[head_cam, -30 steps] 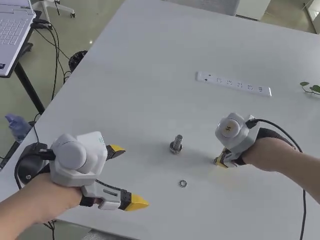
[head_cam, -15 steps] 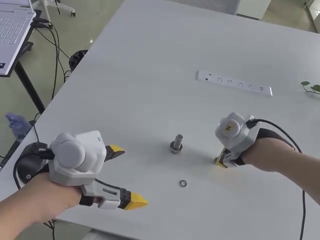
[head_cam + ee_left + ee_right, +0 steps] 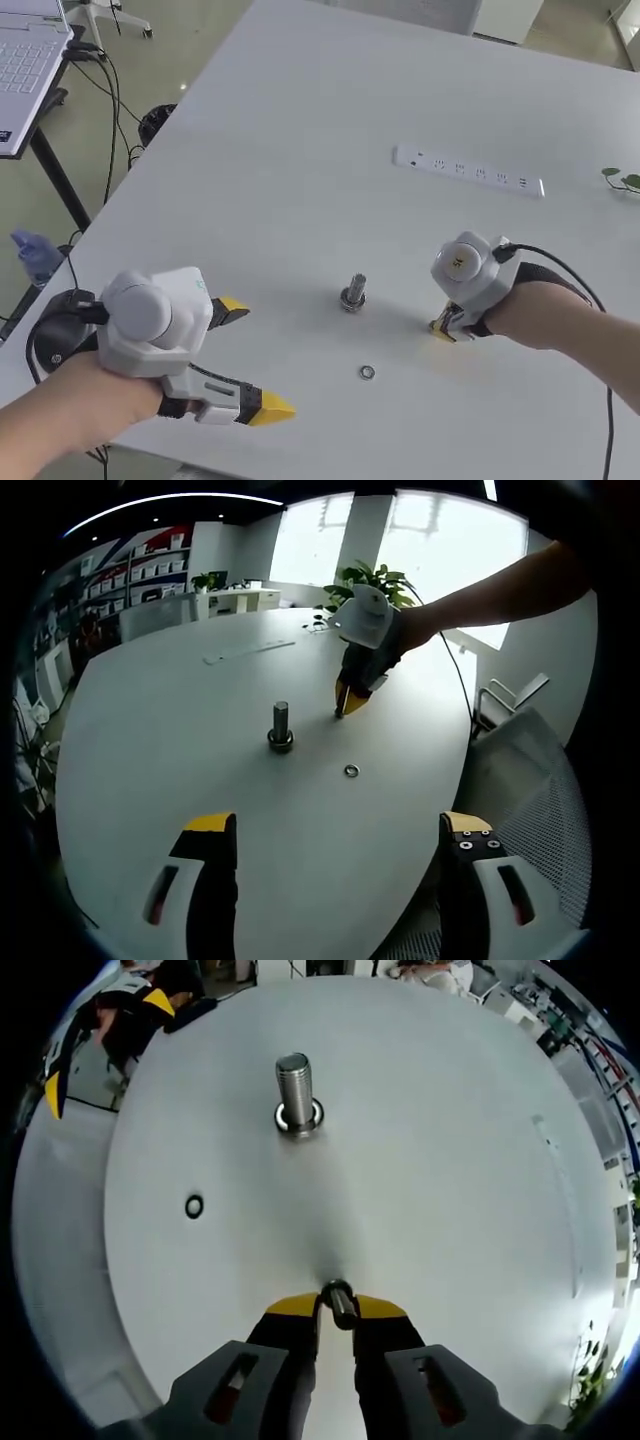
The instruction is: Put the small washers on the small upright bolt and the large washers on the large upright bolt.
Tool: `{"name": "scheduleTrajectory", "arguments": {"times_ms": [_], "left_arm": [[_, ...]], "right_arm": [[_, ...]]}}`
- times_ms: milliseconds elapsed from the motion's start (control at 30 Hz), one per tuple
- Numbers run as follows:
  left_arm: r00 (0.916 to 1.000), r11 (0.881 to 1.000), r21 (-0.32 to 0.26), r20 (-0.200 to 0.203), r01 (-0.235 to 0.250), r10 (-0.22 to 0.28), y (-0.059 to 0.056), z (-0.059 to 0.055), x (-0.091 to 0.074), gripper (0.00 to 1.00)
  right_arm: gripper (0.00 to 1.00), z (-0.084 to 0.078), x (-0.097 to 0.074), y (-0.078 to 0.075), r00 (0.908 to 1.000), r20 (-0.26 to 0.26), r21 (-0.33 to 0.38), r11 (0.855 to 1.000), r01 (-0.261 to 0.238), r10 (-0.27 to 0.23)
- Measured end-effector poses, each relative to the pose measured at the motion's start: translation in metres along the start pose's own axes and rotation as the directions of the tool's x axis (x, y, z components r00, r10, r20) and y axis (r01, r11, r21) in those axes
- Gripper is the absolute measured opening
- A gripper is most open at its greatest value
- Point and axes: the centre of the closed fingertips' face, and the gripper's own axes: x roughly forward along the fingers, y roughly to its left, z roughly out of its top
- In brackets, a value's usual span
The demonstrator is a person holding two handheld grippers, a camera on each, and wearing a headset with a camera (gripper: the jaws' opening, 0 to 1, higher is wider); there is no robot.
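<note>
Barely visible, the small bolt sits pinched in the right tool; left tool gapes wide.

washer before upright bolt; small bolt right; power strip behind

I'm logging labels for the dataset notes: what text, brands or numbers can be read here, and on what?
Round yellow sticker on the right tool, which holds the small bolt: dark marks, too blurred to read.
Power strip: marks by the sockets, too small to read.
Laptop keys: too small to read.
So no text reads clearly.
</note>
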Motion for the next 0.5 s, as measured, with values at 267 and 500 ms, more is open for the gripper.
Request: {"name": "scheduleTrajectory", "arguments": {"times_ms": [267, 500], "left_arm": [[1.0, 1.0, -0.005, -0.003, -0.002, 0.002, 0.0004, -0.0003, 0.0, 0.82], [1.0, 1.0, -0.003, 0.001, -0.003, 0.003, 0.0009, 0.0013, 0.0003, 0.83]], "right_arm": [[0.2, 0.0005, 0.0001, -0.0005, 0.9998, 0.016, -0.006, 1.0, -0.008, 0.008], [0.28, -0.0022, -0.0013, -0.0028, 0.9997, 0.008, -0.018, 1.0, -0.023, 0.023]]}}
